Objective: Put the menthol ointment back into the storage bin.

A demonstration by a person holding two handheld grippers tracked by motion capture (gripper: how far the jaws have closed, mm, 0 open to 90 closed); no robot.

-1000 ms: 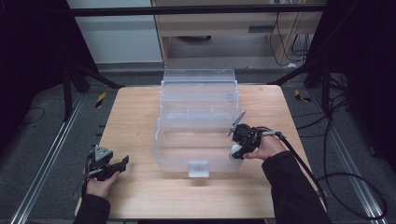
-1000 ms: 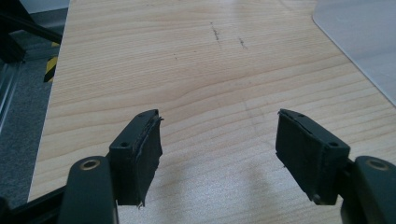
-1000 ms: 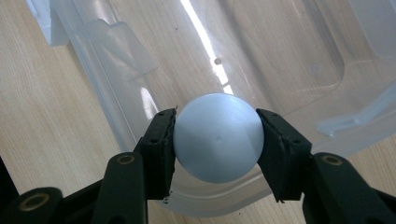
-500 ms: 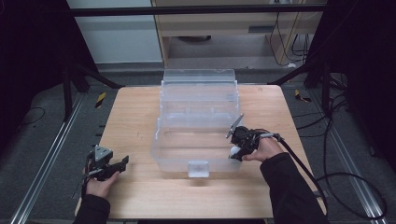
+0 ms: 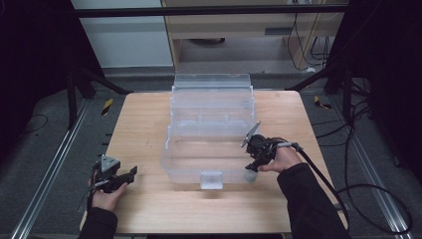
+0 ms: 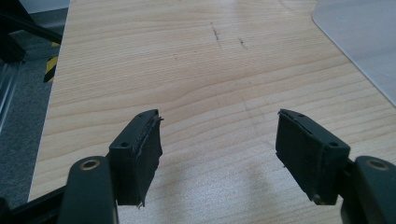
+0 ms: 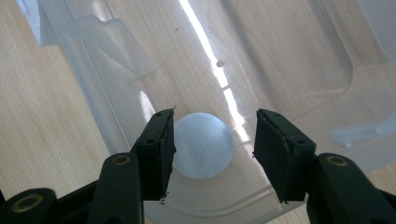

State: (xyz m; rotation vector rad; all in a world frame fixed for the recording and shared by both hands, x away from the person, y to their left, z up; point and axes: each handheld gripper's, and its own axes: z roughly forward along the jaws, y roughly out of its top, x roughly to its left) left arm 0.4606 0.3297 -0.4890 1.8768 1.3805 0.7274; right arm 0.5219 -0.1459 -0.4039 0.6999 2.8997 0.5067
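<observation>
A clear plastic box (image 5: pixel 169 144) stands in the middle of the wooden table (image 5: pixel 139 124) with its lid (image 5: pixel 211 82) raised at the back. A pale round ball (image 5: pixel 250 175) lies at the box's front right corner and appears to be inside it. My right gripper (image 5: pixel 253 164) points down at this corner. In the right gripper view it (image 7: pixel 215 116) is open, with the ball (image 7: pixel 201 145) between the jaws and close against the left one. My left gripper (image 5: pixel 131 173) is low at the table's front left, open (image 6: pixel 219 126) over bare wood.
A small latch tab (image 5: pixel 211 179) sticks out of the box's front wall. The box's translucent corner (image 6: pixel 364 42) shows ahead and to the right of the left gripper. A cable (image 5: pixel 343 189) trails off the table's right edge. Metal rails and dark floor surround the table.
The right gripper has edged slightly toward the box's front right corner. The left hand and its gripper have stayed put.
</observation>
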